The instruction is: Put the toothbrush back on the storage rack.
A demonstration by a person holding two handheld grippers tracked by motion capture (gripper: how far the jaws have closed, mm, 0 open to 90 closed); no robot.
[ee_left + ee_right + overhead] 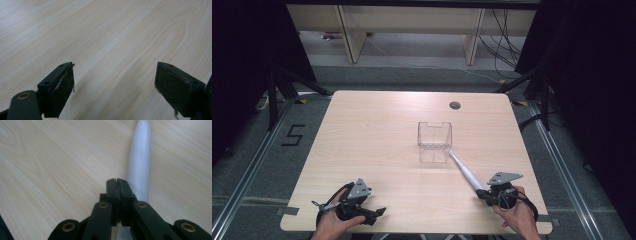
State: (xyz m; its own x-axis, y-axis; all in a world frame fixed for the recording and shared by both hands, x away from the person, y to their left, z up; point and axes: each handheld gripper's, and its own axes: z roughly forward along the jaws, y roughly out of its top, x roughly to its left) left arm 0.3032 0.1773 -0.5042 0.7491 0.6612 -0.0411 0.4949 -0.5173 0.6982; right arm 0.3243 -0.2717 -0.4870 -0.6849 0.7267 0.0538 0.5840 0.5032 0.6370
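Note:
A white toothbrush-like stick (464,172) lies on the wooden table (377,130), slanting from a clear plastic box (434,135) toward the front right. Its thin head touches the box's front corner. My right gripper (479,192) is at the stick's thick end, held in a hand. In the right gripper view its jaws (116,181) are shut pad against pad, and the white handle (140,157) runs under them and slightly to their right. My left gripper (377,212) rests near the front left edge. Its jaws (115,85) stand open over bare wood.
A round cable hole (455,105) sits in the tabletop behind the box. Beyond the table are pale shelf legs (352,40) and loose cables (507,45) on the floor. Black stands flank the table, and a "5" (293,135) is marked on the floor at the left.

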